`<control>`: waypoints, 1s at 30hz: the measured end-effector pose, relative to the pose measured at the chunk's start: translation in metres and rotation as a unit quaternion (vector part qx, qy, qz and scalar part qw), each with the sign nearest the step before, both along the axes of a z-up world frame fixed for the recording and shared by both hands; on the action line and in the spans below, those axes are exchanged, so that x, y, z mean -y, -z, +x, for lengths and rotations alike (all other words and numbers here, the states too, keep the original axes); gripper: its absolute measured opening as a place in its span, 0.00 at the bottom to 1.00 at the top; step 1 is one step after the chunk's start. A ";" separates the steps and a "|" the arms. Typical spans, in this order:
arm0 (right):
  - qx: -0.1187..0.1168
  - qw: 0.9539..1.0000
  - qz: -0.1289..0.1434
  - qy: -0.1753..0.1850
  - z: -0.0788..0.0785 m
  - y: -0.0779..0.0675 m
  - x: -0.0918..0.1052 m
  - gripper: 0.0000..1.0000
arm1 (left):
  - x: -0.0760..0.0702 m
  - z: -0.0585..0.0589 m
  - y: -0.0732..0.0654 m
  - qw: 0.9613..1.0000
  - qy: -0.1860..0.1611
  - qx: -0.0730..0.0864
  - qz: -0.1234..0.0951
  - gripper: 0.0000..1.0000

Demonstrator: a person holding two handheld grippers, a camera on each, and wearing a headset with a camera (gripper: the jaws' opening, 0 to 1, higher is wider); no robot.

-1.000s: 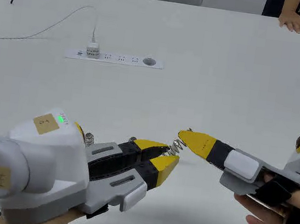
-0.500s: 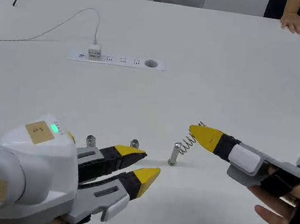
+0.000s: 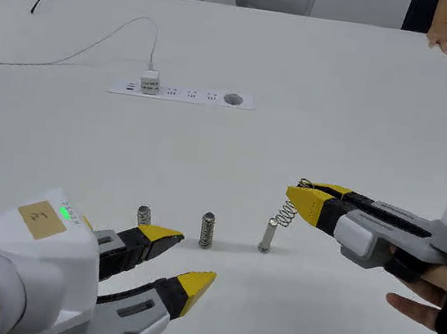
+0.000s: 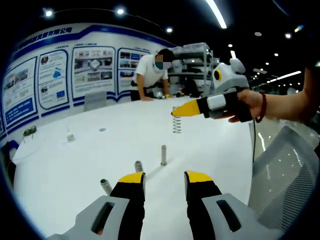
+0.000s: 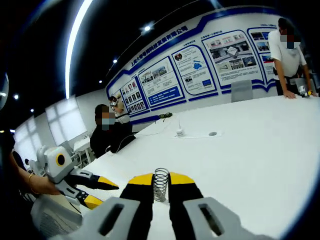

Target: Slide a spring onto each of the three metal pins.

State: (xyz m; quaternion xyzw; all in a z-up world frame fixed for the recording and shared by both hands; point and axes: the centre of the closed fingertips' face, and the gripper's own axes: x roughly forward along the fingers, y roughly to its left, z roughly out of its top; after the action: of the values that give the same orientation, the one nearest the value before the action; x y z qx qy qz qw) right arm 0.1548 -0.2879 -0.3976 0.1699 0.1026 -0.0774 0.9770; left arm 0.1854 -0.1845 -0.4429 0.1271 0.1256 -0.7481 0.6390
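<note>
**Spring, location and hold.** Pinched at one end between the pressed-together jaws of the right gripper, centre right in the head view: a small wire spring, free coils hanging down and left toward the bare pin. Not yet on that pin. In the left gripper view, hanging above it with open air between.

**Pins.** Standing upright on the white table, in a row across the lower centre of the head view. Left pin and middle pin: coils visible around each, so judged already loaded. Only the right-hand one left to fit.

**Left gripper**. Lower left of the head view, jaws spread wide, holding nothing, tips aimed at the row from near it.

**Handling, as judged.**
- Treat the spring as very light, elastic along its length and floppy sideways. Expect sway in the free coils.
- Grip across the end coils only, with light pressure. Avoid squeezing the middle, which risks kinking the wire or shooting the part out of the jaws.
- Keep the lower end open and unobstructed.
- Bring the spring axis upright over the pin top before lowering.
- Treat the pin as rigid and smooth but free-standing, so easy to tip with a sideways nudge.
- Steady it low on the shank with the spread gripper if it rocks.

**Other items.** Power strip, upper centre, well apart from the work.
</note>
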 end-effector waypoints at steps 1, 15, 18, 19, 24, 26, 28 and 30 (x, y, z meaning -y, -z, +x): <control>-0.001 1.000 -0.003 -0.001 0.001 0.000 0.001 0.11 | -0.001 0.001 0.000 1.000 -0.002 0.000 0.001 0.33; -0.030 0.999 -0.034 0.019 0.011 0.020 0.023 0.12 | -0.012 0.023 0.013 0.999 -0.049 -0.008 0.023 0.47; -0.035 0.998 -0.038 0.022 0.013 0.024 0.027 0.12 | -0.013 0.026 0.014 0.998 -0.057 -0.009 0.025 0.50; -0.037 0.998 -0.040 0.023 0.015 0.026 0.028 0.12 | -0.013 0.027 0.015 0.998 -0.059 -0.008 0.025 0.51; -0.051 0.997 -0.055 0.024 0.017 0.036 0.031 0.12 | -0.012 0.031 0.017 0.997 -0.068 -0.010 0.028 0.57; -0.056 0.996 -0.056 0.026 0.017 0.039 0.032 0.12 | -0.013 0.032 0.019 0.997 -0.072 -0.011 0.030 0.59; -0.060 0.996 -0.059 0.028 0.016 0.042 0.033 0.12 | -0.013 0.034 0.021 0.996 -0.077 -0.015 0.032 0.61; -0.061 0.996 -0.058 0.030 0.016 0.044 0.034 0.12 | -0.013 0.036 0.023 0.996 -0.081 -0.017 0.034 0.64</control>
State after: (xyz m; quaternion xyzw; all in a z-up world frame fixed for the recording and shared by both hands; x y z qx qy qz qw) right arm 0.1710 -0.3220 -0.4411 0.1112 0.1519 -0.1225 0.9744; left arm 0.2214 -0.1718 -0.4655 0.1258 0.1719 -0.6910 0.6908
